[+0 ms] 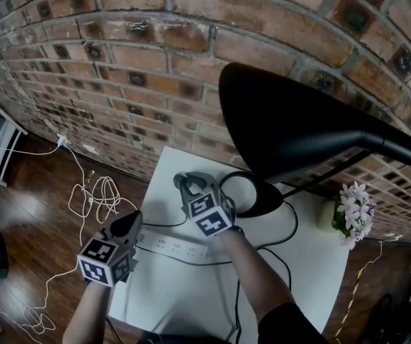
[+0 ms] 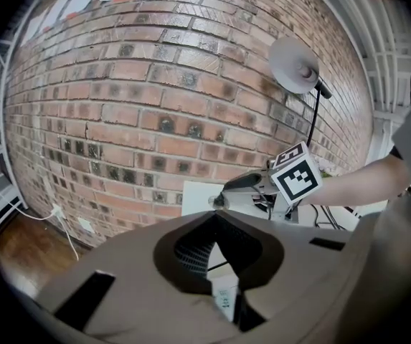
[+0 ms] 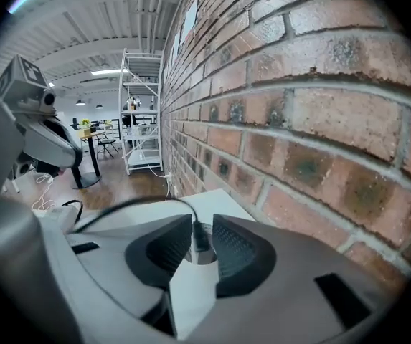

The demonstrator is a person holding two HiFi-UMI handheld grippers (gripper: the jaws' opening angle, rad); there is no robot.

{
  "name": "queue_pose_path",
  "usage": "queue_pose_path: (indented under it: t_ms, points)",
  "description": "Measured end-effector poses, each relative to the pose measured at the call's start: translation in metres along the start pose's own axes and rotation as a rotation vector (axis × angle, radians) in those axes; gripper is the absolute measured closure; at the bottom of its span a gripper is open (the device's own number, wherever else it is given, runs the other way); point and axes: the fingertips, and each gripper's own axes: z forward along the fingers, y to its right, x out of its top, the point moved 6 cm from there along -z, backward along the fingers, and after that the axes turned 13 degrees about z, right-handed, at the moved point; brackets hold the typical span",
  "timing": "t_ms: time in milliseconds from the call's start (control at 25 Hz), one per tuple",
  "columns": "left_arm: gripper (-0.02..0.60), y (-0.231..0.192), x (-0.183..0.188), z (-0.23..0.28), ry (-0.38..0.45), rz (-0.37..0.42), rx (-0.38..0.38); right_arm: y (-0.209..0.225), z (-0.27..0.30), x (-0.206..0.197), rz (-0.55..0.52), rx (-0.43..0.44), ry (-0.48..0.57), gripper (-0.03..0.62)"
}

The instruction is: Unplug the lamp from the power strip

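Head view: black lamp [image 1: 298,127] stands on white table [image 1: 313,264] by brick wall [image 1: 155,63], w/ white power strip [image 1: 180,248] lying in front of it. R gripper [image 3: 201,226] has jaws apart — black plug [image 3: 199,236] upright btwn the pads, not squeezed, cord arcing off to the left. L gripper [image 2: 216,215] sits at strip's left end — tips together, strip's end visible thru the slit behind them; contact w/ it unclear.

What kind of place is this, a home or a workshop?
Probably an open loft-style workspace: bare brick wall, wooden floor, and a tall white shelving rack under exposed ceiling pipes.
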Motion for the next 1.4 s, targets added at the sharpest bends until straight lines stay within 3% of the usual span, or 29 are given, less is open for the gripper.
queue_pose_path:
  t_ms: [840,1120,1280,1400]
  points:
    - [0.584,-0.001,0.006,-0.013,0.009,0.011,0.009,-0.01,-0.03,0.009,-0.018,-0.007,0.035,0.482]
    - [0.584,-0.002,0.024,-0.044,0.045,0.041,0.047,-0.035,-0.069,0.034,-0.017,0.022,0.089,0.484]
    - [0.584,0.004,0.036,-0.059,0.095,-0.007,0.05,-0.053,-0.1,0.048,-0.012,0.02,0.137,0.499]
    - [0.584,0.012,0.036,-0.076,0.103,0.008,0.06,-0.079,-0.113,0.051,-0.034,0.054,0.152,0.499]
